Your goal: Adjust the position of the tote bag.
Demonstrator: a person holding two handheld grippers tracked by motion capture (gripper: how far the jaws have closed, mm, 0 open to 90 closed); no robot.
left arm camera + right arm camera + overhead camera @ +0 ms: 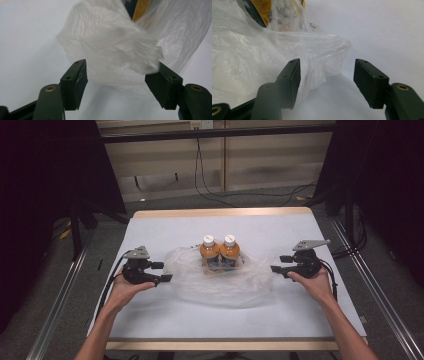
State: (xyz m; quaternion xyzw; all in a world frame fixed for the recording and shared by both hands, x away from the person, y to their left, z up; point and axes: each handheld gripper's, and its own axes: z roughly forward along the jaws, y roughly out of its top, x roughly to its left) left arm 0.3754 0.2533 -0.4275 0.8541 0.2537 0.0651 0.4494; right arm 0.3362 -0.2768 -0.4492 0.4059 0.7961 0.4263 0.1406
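Left gripper (116, 83) jaws apart; blurred plastic bag (115, 47) edge w/in the gap, probably untouched.

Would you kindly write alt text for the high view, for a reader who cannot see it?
Two orange bottles with white caps stand upright on a crumpled clear plastic bag on a white table. The left gripper and right gripper flank the bag, jaws open.

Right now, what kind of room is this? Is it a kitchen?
Probably not a kitchen: it looks like a lab or recording workshop. A white-topped table stands among dark curtains, metal floor rails and loose cables, and a person holds grippers beside a plastic bag with two bottles.
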